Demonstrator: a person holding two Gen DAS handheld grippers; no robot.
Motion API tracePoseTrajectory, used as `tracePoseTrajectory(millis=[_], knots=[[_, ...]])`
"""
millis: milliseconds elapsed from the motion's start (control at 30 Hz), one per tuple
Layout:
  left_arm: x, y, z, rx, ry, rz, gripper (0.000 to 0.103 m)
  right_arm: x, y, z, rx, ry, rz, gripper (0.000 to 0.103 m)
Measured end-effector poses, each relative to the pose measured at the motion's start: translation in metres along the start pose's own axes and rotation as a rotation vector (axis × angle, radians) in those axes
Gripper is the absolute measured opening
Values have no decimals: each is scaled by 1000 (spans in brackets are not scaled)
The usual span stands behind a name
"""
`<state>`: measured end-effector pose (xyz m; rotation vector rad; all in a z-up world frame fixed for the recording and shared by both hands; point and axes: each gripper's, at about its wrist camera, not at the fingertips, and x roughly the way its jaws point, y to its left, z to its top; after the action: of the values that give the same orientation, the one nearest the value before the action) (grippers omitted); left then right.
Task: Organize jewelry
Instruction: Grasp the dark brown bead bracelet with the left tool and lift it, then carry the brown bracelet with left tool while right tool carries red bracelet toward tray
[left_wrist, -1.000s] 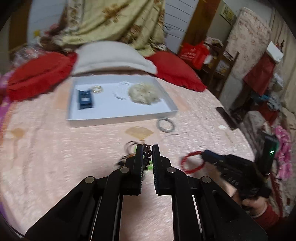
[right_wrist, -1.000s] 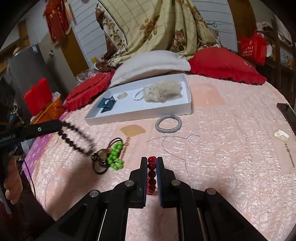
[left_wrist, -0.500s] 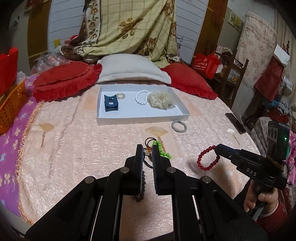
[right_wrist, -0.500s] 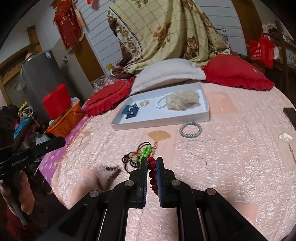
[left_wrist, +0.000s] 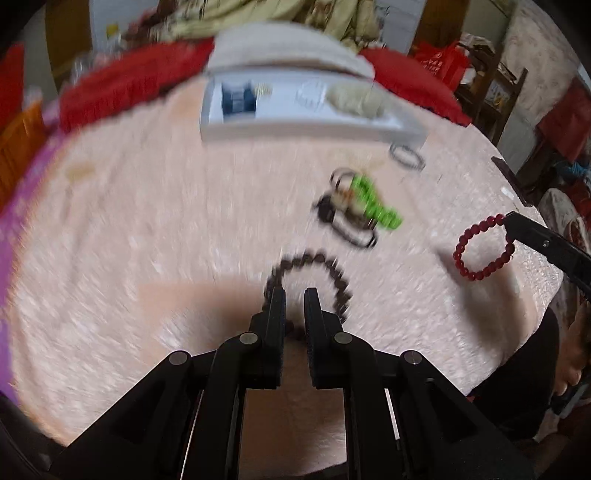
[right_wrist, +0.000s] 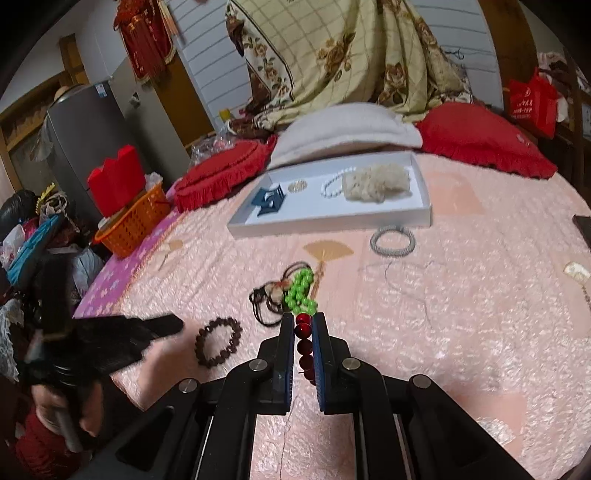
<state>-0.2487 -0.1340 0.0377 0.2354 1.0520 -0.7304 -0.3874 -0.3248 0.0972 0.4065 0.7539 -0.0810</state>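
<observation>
Right wrist: red bracelet (right_wrist: 305, 343) pinched between fingers (right_wrist: 286, 343).

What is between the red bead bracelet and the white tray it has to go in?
The red bead bracelet is clamped in the right gripper. Toward the white tray lie a green bead bracelet tangled with dark cords, low on the bedspread.

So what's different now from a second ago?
The left gripper came down and laid the dark bracelet, which was dangling in the air, flat on the bed. It still looks pinched at one edge. The right gripper kept its hold on the red bracelet. The tray and the green beads stayed put.
</observation>
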Motion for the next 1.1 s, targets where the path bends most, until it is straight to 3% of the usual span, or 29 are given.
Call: tracePoseTrajectory(millis=[300,367,433,467,800,1100], knots=[[19,21,-3,-90,3,-84,15,42,-52,-14,160,119,-56,9],[20,20,-1,-86,-2,-81,16,47,-56,-16,155,125,-83,11],[22,18,1,-79,-8,-74,16,48,-57,-18,151,120,-84,29],[22,18,2,-75,-12,-72,16,48,-56,-19,146,115,-81,31],[25,15,7,-53,-43,-28,16,36,-41,-26,-6,69,-198,32],[30,13,11,-28,-52,-27,16,53,-44,-29,-29,115,-235,32]])
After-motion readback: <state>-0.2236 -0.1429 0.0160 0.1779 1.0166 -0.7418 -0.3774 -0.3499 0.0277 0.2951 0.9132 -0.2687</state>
